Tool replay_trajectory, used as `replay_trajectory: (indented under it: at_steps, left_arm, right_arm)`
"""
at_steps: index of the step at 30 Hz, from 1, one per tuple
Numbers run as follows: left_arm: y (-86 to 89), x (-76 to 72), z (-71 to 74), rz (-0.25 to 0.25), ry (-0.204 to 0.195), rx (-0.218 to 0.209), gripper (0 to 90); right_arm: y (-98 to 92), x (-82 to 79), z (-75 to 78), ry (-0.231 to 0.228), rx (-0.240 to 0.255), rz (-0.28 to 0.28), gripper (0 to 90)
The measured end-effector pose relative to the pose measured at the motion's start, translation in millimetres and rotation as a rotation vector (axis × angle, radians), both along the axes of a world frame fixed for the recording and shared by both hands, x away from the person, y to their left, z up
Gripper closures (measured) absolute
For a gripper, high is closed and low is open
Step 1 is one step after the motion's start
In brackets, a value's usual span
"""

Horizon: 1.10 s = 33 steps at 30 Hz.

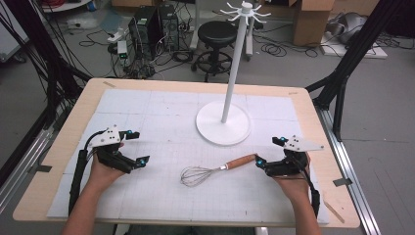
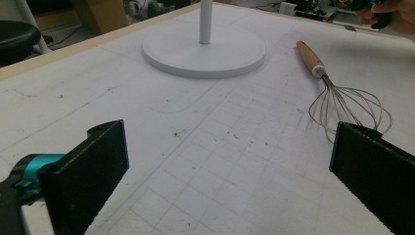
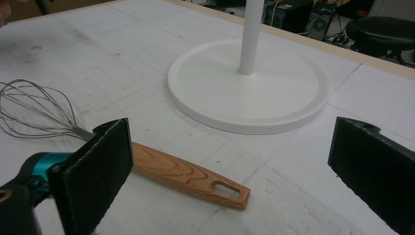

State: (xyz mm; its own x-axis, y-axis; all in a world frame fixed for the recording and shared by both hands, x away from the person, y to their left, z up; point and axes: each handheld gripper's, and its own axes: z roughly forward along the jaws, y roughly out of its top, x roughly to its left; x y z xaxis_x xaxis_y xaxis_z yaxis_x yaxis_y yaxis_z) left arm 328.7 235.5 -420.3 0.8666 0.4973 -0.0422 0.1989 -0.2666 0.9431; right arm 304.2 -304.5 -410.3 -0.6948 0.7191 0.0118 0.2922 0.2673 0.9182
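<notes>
Both hand-held grippers spread. Centre the right hand-held gripper over the whisk handle before pinching; left hand-held gripper idle.

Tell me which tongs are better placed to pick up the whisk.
Probably the right tongs: they sit open right at the whisk's wooden handle end. The left tongs, also open, are well away from its wire head.

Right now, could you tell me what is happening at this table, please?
A person holds a gripper in each hand over a white mat. The right gripper is open beside the wooden handle of a whisk lying flat, not gripping it. The left gripper is open over bare mat. A white hanging stand waits behind.
</notes>
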Motion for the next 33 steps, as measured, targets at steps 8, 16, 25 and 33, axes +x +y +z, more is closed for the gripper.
replay_trajectory:
  at_steps: [8, 16, 25, 33]
  left_arm:
    - [-0.4, 0.3, -0.7, 0.002, 0.007, 0.005, 1.7]
    - [0.5, 2.1, 0.0, 0.004, 0.002, -0.023, 1.7]
    - [-3.4, 2.9, 2.2, -0.002, -0.007, -0.020, 1.7]
    - [-4.3, 1.6, 2.2, -0.005, -0.002, -0.014, 1.7]
  right_arm:
    - [-5.2, 0.4, 1.1, -0.002, 0.014, -0.010, 1.8]
    - [-9.2, -3.4, 2.1, 0.007, -0.005, -0.024, 1.8]
    - [-14.5, -4.9, 0.8, 0.007, -0.005, -0.037, 1.8]
    - [-13.1, -3.9, -0.8, 0.014, -0.012, -0.036, 1.8]
